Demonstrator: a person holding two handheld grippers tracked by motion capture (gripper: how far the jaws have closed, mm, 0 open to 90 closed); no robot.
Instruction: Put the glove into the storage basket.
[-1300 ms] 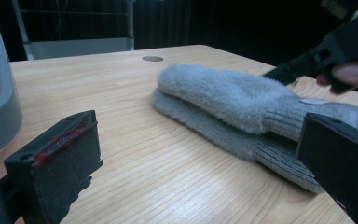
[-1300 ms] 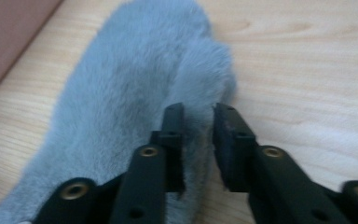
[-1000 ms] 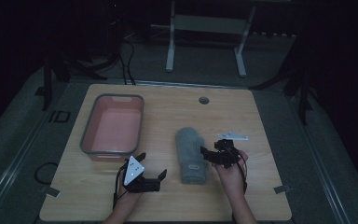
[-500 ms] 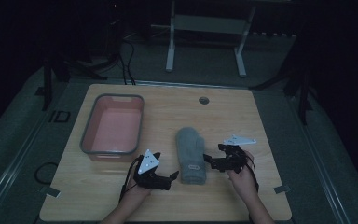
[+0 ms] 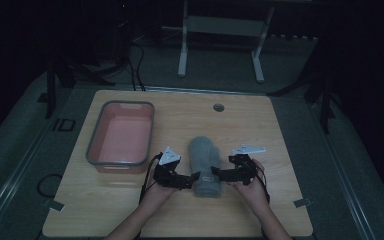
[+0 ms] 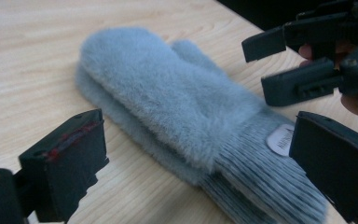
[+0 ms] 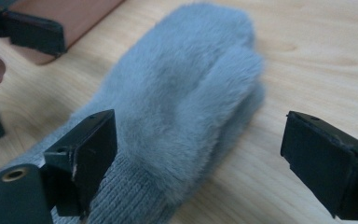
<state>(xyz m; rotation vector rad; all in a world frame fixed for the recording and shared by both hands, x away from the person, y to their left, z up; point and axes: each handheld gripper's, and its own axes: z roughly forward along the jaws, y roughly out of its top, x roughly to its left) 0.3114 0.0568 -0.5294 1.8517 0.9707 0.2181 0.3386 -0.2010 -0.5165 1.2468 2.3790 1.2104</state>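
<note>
A pair of grey-blue fluffy mittens with ribbed knit cuffs [image 5: 204, 166] lay stacked one on the other on the pale wooden table [image 5: 280, 130], near the person's edge and right of the middle. Their cuffs pointed toward the person and the fingertips toward the far side. A small pale label [image 6: 280, 139] sat on the upper cuff.

The left gripper [image 5: 196, 176] stood just left of the cuffs, its jaws released and wide, having just narrowed slightly, with nothing pressed between them. The right gripper [image 5: 215, 174] stood just right of the cuffs, its jaws also released and spread, having just been opening, and the mittens lay ahead of them, untouched by the pads.

A pink rectangular plastic tub with a grey rim [image 5: 95, 141] sat on the left, apart from the mittens.
</note>
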